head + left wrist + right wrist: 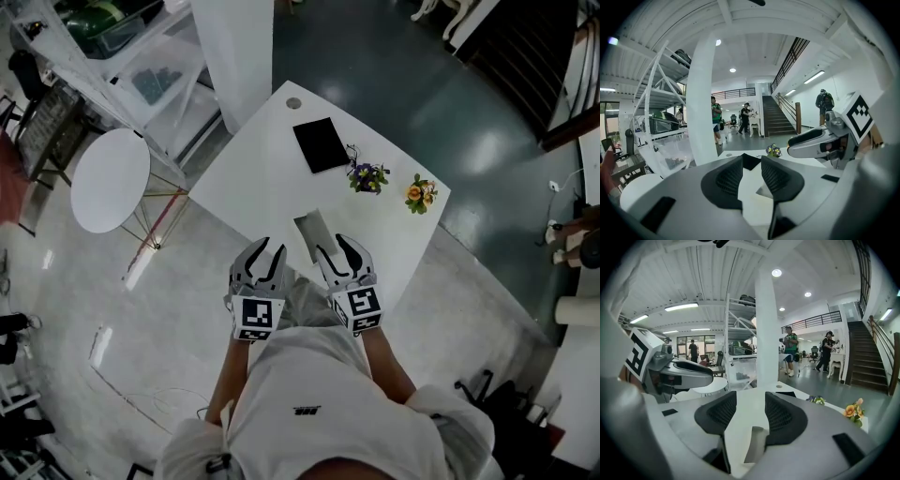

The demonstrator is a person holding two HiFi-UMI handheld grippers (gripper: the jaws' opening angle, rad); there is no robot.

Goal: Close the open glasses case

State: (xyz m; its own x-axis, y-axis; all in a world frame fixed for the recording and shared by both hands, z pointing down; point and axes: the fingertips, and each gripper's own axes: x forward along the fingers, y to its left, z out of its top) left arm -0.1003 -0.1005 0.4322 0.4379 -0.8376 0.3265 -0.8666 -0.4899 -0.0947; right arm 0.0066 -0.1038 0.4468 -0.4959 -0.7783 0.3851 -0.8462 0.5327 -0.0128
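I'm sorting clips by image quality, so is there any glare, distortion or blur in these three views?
Head view: dim overall, with soft glare patches on the dark floor; the white table stays bright. Left gripper view: strong fisheye, black corners, the pillar bows. Right gripper view: same fisheye, a ceiling lamp flares, and the glasses case looks slightly soft.

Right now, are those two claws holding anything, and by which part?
Nothing. The left gripper and right gripper are both open and empty; the case lies on the table ahead.
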